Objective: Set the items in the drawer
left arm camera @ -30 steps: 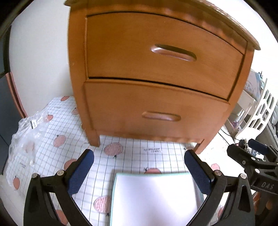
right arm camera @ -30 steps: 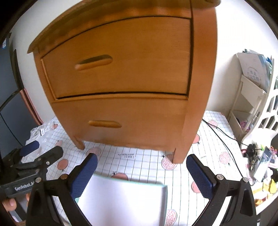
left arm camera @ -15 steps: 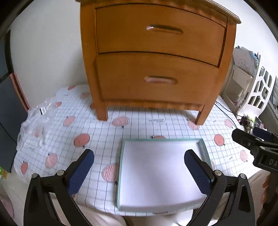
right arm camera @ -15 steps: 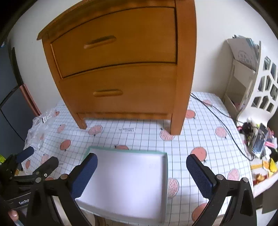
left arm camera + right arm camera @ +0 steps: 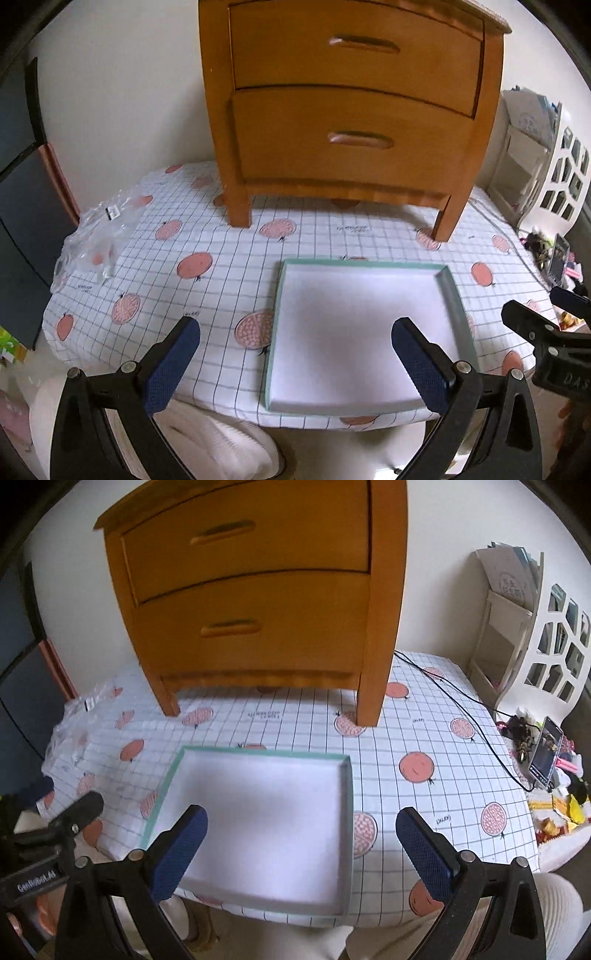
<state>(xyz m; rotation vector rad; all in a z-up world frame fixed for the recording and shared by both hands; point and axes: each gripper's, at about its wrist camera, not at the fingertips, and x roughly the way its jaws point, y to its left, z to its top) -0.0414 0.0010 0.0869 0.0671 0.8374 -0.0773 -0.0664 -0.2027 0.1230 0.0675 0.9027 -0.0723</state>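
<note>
A wooden two-drawer nightstand (image 5: 351,110) (image 5: 258,598) stands at the back of the table, both drawers closed; the upper drawer (image 5: 354,70) and the lower drawer (image 5: 351,147) each have a slot handle. In front of it lies a shallow white tray with a teal rim (image 5: 452,291) (image 5: 347,801), and nothing lies in it. My left gripper (image 5: 295,358) is open, held over the table's near edge, left of the tray's middle. My right gripper (image 5: 301,840) is open above the tray's near right part. Neither holds anything.
The checked tablecloth with pink fruit prints (image 5: 221,280) covers the table. A crumpled clear plastic bag (image 5: 99,236) lies at the left edge. A black cable (image 5: 480,716) runs along the right side. A white shelf (image 5: 535,635) and a phone (image 5: 546,753) are on the right.
Both grippers have pulled back and up from the nightstand, so the whole tray and the table's near edge now show. Both stay open.
</note>
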